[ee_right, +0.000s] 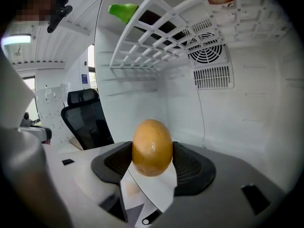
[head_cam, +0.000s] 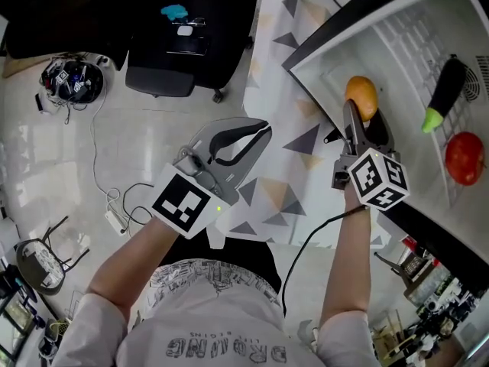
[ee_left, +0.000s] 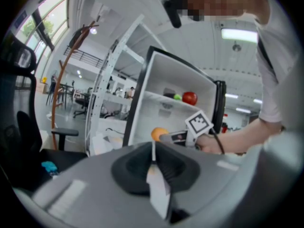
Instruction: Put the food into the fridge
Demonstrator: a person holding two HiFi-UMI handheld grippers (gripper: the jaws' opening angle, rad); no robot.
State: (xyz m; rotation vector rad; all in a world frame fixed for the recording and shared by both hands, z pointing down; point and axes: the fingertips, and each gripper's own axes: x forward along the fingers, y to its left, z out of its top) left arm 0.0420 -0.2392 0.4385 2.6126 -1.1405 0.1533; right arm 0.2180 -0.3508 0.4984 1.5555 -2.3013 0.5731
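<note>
An orange fruit [head_cam: 361,95] [ee_right: 152,147] is pinched between the pads of my right gripper [head_cam: 359,115] [ee_right: 152,161], which is shut on it just inside the open white fridge [head_cam: 397,37], in the space under the wire shelf [ee_right: 156,32]. On that shelf lie a dark eggplant with a green end [head_cam: 449,90] [ee_right: 124,11] and a red tomato [head_cam: 464,157] [ee_left: 189,98]. My left gripper [head_cam: 258,131] [ee_left: 153,156] hangs left of the fridge over the patterned tabletop, shut with nothing in it. The left gripper view also shows the orange fruit [ee_left: 159,133] in the fridge opening.
The fridge stands on a table with a triangle-patterned cover [head_cam: 298,147]. A black office chair [head_cam: 191,37] with a blue item on its seat is at the far side. Cables and a power strip [head_cam: 114,219] lie on the floor to the left.
</note>
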